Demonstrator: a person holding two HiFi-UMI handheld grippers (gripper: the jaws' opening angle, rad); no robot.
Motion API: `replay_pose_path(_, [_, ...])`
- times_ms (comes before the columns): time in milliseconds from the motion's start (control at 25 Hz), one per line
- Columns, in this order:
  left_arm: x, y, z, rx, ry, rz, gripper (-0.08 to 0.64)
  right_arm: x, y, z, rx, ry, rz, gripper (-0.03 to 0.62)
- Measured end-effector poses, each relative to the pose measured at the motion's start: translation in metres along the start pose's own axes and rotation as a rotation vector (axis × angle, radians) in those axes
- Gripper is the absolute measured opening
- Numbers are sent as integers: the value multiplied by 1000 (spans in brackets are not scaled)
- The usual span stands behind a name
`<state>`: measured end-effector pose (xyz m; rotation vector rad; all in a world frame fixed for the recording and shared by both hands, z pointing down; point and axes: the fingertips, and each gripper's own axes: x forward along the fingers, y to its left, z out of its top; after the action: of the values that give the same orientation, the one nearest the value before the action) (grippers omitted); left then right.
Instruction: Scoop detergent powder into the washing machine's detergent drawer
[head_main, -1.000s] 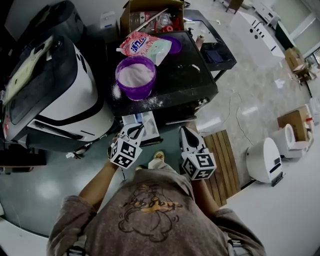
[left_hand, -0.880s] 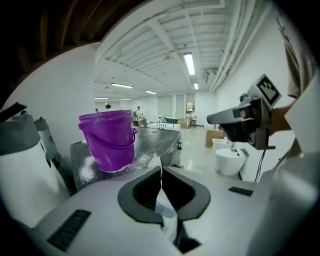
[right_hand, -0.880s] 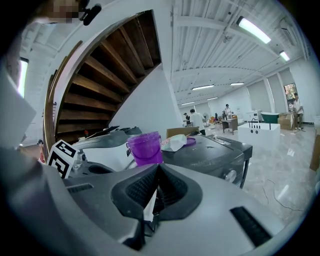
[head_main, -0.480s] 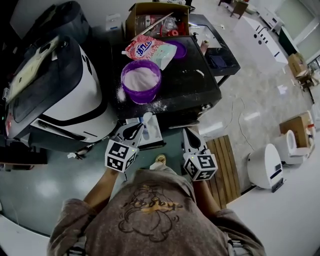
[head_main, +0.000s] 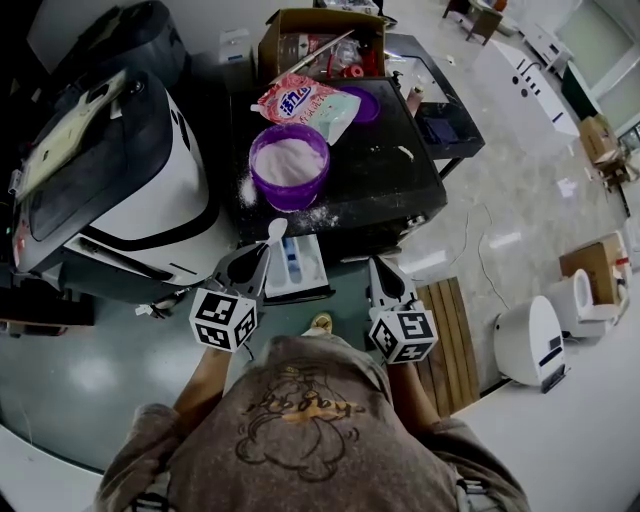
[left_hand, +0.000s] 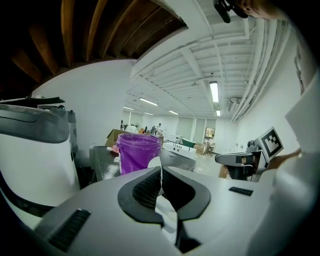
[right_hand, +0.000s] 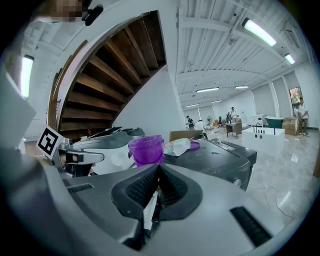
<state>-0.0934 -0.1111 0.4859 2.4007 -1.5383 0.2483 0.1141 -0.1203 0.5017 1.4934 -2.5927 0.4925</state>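
Left gripper, clamping the scoop, has shifted left.

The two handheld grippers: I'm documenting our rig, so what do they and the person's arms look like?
Both the left gripper and right gripper have pale grey tapered shells, black ribbed fingers and a white cube with black square markers at the rear. No cables show. The person wears a grey-brown top with a cartoon print; forearms uncovered.

Black machine top: purple tub, detergent bag crowd left part; right part open; white appliance blocks leftward.
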Motion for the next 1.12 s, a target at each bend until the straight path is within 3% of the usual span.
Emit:
replay_pose_path(360, [-10, 16, 10, -18, -38, 45, 23, 5, 3, 5, -9, -7, 5, -8])
replay_pose_path(1120, [-12, 15, 13, -17, -48, 47, 23, 5, 14, 5, -27, 3, 40, -9])
